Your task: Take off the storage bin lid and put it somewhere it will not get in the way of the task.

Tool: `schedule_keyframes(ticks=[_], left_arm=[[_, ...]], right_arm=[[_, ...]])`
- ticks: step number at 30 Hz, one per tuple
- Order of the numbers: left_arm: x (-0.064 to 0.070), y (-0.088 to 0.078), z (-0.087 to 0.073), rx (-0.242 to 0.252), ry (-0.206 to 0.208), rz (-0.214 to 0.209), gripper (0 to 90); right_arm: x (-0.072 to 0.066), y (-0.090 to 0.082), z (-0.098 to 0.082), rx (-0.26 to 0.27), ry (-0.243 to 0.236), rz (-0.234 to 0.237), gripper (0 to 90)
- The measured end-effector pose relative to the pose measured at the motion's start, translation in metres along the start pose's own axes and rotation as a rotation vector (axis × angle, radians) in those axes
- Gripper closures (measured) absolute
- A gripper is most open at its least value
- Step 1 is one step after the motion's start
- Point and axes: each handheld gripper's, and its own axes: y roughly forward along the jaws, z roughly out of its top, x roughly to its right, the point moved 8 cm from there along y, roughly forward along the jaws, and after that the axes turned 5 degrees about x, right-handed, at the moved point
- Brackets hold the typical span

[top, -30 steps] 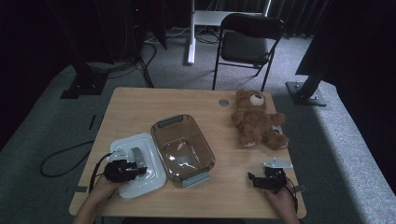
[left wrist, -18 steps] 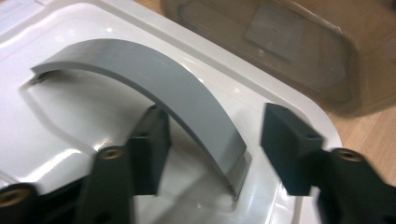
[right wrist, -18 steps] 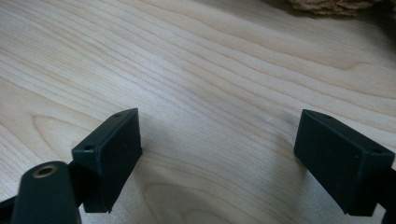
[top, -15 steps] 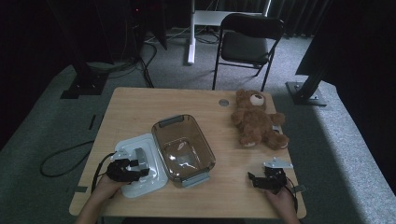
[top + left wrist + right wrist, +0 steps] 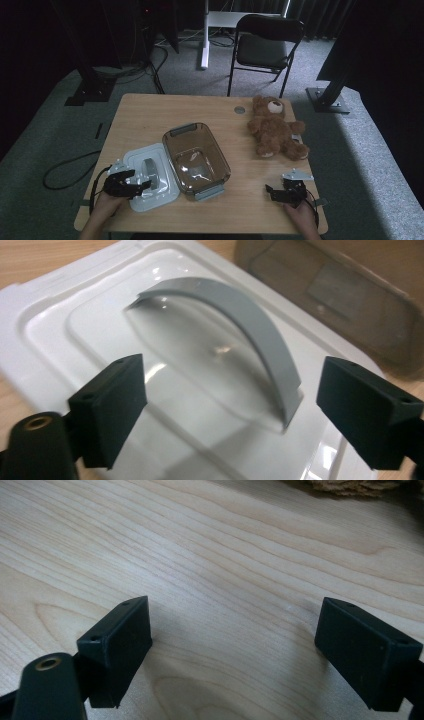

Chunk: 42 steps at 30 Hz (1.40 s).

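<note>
A white lid (image 5: 161, 192) with a grey arched handle (image 5: 150, 167) lies flat on the table's near left. Beside it on the right stands a brown see-through container (image 5: 196, 161), empty. My left gripper (image 5: 137, 186) hovers over the lid's near edge. In the left gripper view its jaws have just been opening and stand wide, my left gripper (image 5: 230, 400) framing the handle (image 5: 250, 325) on the lid (image 5: 65, 325) without touching it. My right gripper (image 5: 278, 193) rests at the near right, and the right gripper (image 5: 232, 630) is open over bare wood.
A brown teddy bear (image 5: 274, 131) lies at the far right of the wooden table (image 5: 150, 115), its fur (image 5: 350, 486) edging the right gripper view. A small round disc (image 5: 240, 109) sits near the far edge. A black chair (image 5: 265, 45) stands behind the table.
The left gripper's jaws have spread apart over the lid. Both hands, the lid and the container stay where they were.
</note>
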Motion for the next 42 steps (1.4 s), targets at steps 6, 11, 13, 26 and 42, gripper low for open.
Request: schedule_keyframes(ticks=[6, 11, 13, 26, 42], left_arm=[[-0.010, -0.009, -0.007, 0.003, -0.025, 0.069, 2.1], [-0.027, -0.019, -0.010, 0.049, -0.086, 0.193, 0.5], [-0.035, -0.023, -0.013, 0.054, -0.099, 0.223, 0.5], [-0.066, -0.033, -0.037, 0.004, -0.140, 0.297, 0.5], [-0.075, -0.031, -0.048, -0.040, -0.121, 0.379, 0.5]], right_arm=[[0.000, 0.000, 0.000, 0.000, 0.000, 0.000, 14.2], [0.000, 0.000, 0.000, 0.000, 0.000, 0.000, 14.2], [0.000, 0.000, 0.000, 0.000, 0.000, 0.000, 14.2], [0.010, -0.008, -0.005, -0.043, 0.035, -0.059, 13.7], [0.016, -0.043, 0.049, 0.145, 0.071, -0.059, 11.1]])
